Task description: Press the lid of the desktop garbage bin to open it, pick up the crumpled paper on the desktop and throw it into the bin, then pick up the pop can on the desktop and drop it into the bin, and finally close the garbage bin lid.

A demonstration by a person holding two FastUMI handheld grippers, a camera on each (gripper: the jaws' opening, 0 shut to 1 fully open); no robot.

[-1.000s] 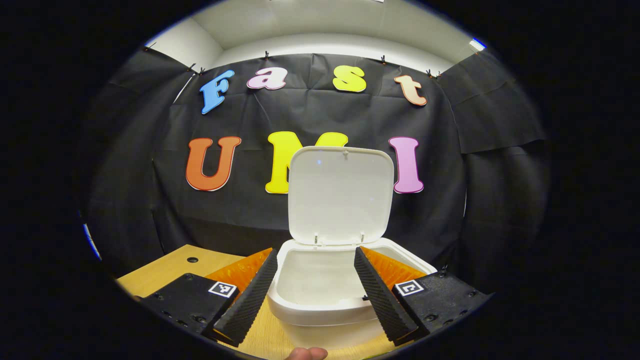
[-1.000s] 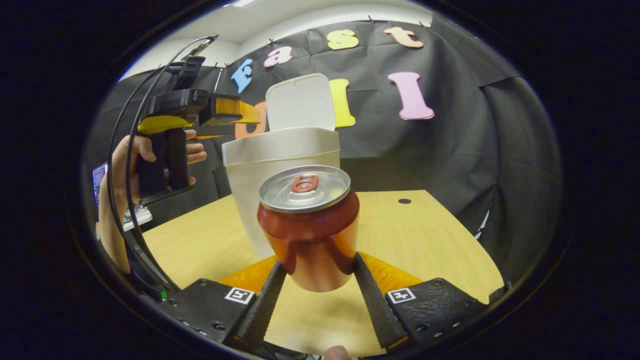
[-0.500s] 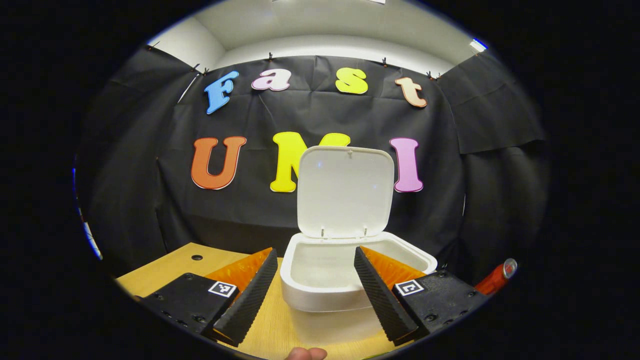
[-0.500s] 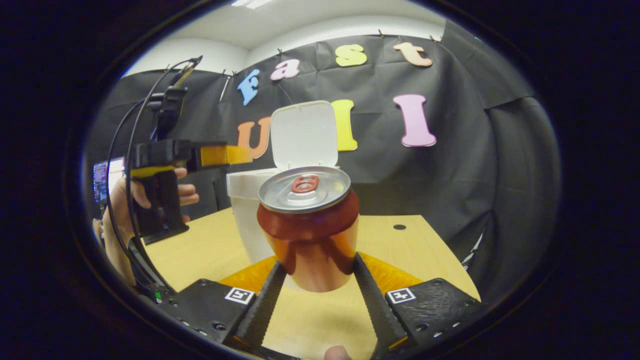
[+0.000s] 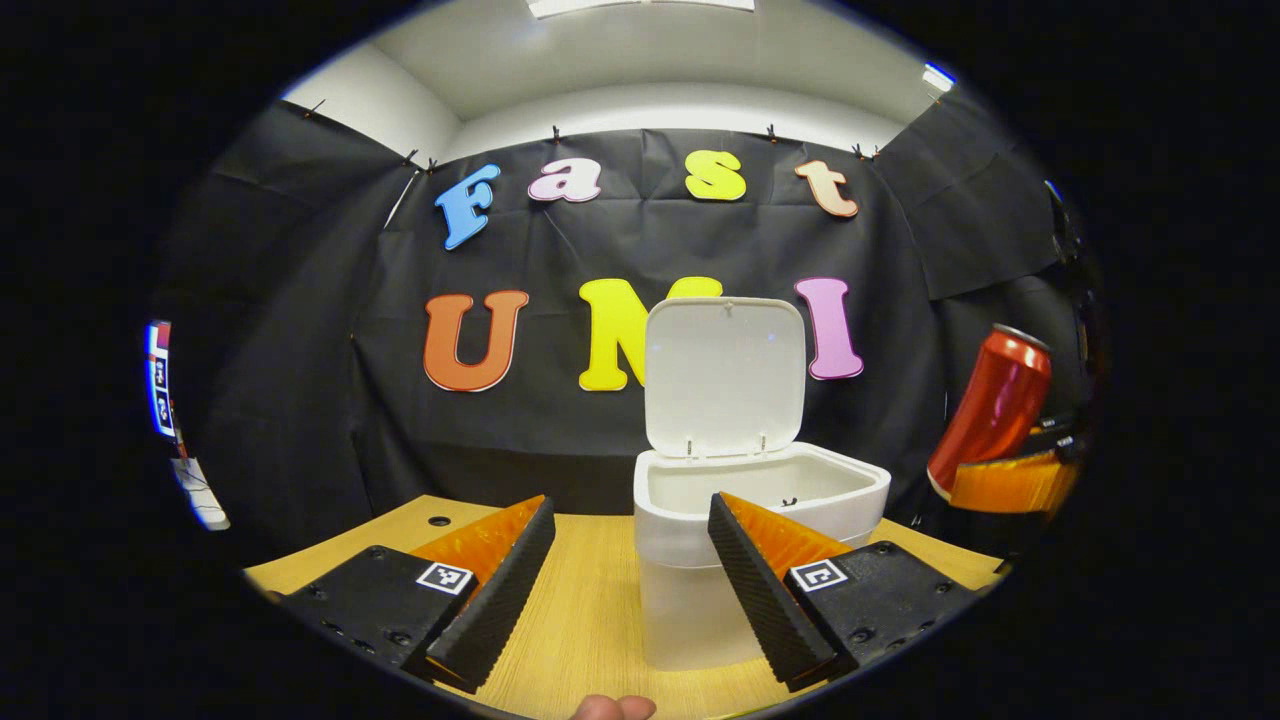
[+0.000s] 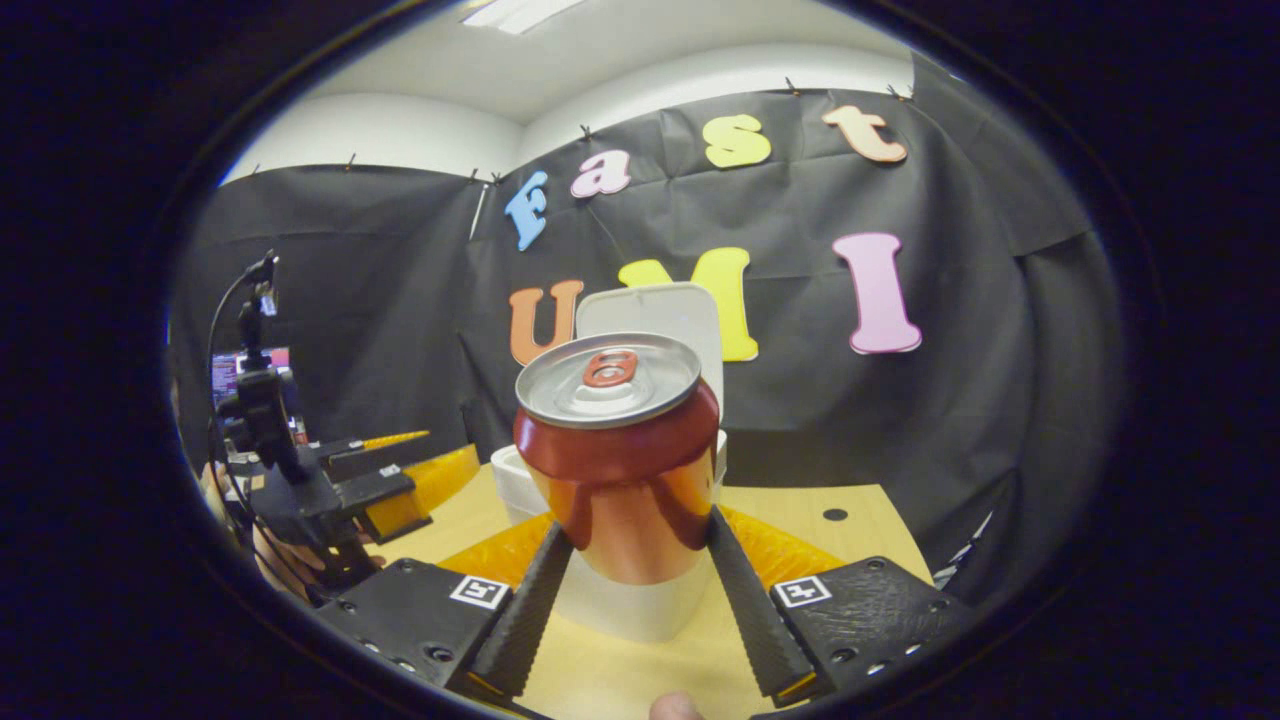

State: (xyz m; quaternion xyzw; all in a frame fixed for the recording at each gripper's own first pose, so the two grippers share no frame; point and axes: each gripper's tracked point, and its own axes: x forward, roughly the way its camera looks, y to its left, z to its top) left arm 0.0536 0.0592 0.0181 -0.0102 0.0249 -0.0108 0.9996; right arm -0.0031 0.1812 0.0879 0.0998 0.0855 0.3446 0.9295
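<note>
A red pop can [image 6: 618, 455] stands upright between the fingers of my right gripper [image 6: 632, 590], which is shut on it and holds it above the table. The white bin [image 6: 520, 480] stands just behind and below the can, its lid [image 6: 668, 312] raised upright. In the left gripper view the bin [image 5: 700, 590] sits on the wooden table ahead, lid [image 5: 725, 375] up and the inside partly seen. My left gripper [image 5: 632, 590] is open with nothing between its fingers. The can [image 5: 990, 410] hangs high at the right of the bin, with the right gripper [image 5: 1010, 485] under it.
The wooden table [image 5: 590, 620] reaches to the black cloth wall, with a small round hole [image 5: 439, 521] at its back left. In the right gripper view a hand [image 6: 290, 560] holds the left gripper [image 6: 400, 480] at the far left, and another hole [image 6: 834, 515] sits at the right.
My right gripper has lifted the can higher and closer over the bin. My left gripper has drawn back and left from the bin, which now looks smaller and farther off.
</note>
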